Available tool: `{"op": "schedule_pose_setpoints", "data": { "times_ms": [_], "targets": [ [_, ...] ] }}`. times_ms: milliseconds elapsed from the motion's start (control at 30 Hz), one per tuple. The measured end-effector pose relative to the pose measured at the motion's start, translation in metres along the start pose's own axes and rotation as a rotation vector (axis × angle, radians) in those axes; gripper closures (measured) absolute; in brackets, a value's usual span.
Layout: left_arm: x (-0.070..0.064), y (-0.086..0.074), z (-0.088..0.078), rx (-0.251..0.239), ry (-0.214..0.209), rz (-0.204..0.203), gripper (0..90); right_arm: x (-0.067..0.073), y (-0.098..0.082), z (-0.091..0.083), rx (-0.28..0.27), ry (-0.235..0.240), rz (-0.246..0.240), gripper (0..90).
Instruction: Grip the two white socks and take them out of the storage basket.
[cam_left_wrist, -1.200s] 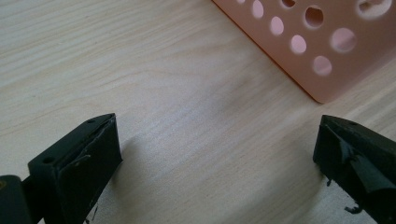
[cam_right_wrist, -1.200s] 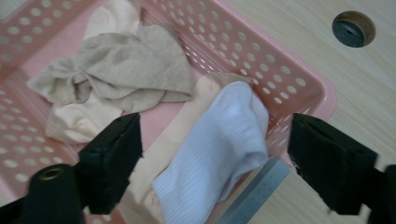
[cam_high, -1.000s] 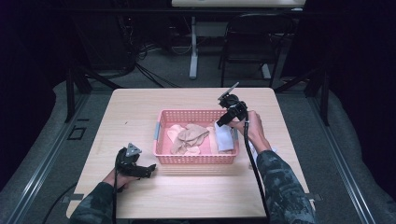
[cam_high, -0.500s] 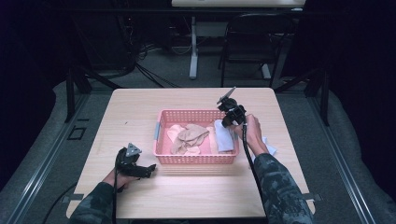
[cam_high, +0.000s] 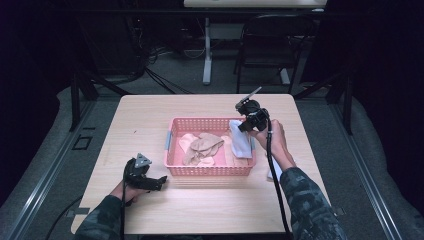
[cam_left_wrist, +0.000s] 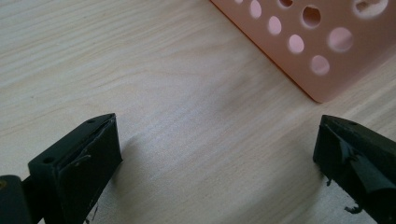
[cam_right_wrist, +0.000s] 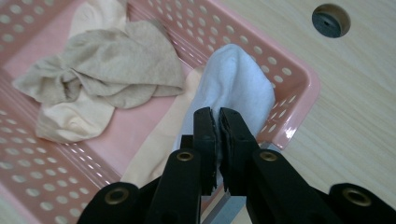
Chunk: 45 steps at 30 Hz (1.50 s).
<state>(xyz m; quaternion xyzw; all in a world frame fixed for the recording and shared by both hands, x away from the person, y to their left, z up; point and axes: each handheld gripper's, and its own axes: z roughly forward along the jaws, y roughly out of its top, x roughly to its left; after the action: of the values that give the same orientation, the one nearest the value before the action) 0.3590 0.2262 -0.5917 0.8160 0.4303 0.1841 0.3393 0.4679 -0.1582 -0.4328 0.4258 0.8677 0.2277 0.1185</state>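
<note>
White cloth sock (cam_right_wrist: 243, 84) pinched by right gripper (cam_right_wrist: 217, 122) fingers above pink perforated plastic basket (cam_high: 172, 135); beige socks (cam_high: 202, 146) already inside; left gripper (cam_left_wrist: 217, 154) fingers wide, idle on counter (cam_high: 150, 115).

pink basket (cam_high: 210, 171), white cloth (cam_high: 240, 140), right gripper (cam_high: 246, 125)

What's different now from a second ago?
The right gripper, shut on the white sock, has shifted a little toward the person and left, so the sock hangs lower into the pink basket. The left gripper, open on the table, and the beige socks stayed put.
</note>
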Motion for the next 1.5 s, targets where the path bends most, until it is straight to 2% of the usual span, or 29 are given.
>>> {"op": "schedule_pose_setpoints", "data": {
  "times_ms": [33,100,133,200,267,400,867,1300,1500],
  "targets": [
    [0.000,0.000,0.000,0.000,0.000,-0.001,0.6,0.000,0.000,0.000,0.000,0.000,0.000,85.6],
    [0.000,0.000,0.000,0.000,0.000,-0.002,0.6,0.002,0.001,-0.008,-0.021,0.000,0.001,85.7],
    [0.000,0.000,0.000,0.000,0.000,-0.001,0.6,0.002,0.003,-0.017,-0.032,0.008,-0.008,85.6],
    [0.000,0.000,0.000,0.000,0.000,-0.001,0.6,0.003,0.004,-0.021,-0.038,0.017,-0.015,85.6],
    [0.000,0.000,0.000,0.000,0.001,-0.002,0.6,0.007,0.006,-0.032,-0.048,0.006,-0.025,85.7],
    [0.000,0.000,0.000,-0.001,0.001,-0.002,0.6,0.012,0.007,-0.043,-0.056,0.000,-0.043,85.6],
    [0.000,0.000,0.000,0.000,0.002,-0.003,0.6,0.019,0.003,-0.066,-0.099,0.011,-0.043,85.5],
    [-0.002,-0.001,-0.001,0.000,0.011,-0.011,0.6,0.016,-0.001,-0.085,-0.126,0.023,-0.038,85.5],
    [-0.002,-0.002,-0.002,0.000,0.010,-0.009,0.6,0.015,-0.008,-0.098,-0.136,0.003,-0.036,85.4]
  ]
}}
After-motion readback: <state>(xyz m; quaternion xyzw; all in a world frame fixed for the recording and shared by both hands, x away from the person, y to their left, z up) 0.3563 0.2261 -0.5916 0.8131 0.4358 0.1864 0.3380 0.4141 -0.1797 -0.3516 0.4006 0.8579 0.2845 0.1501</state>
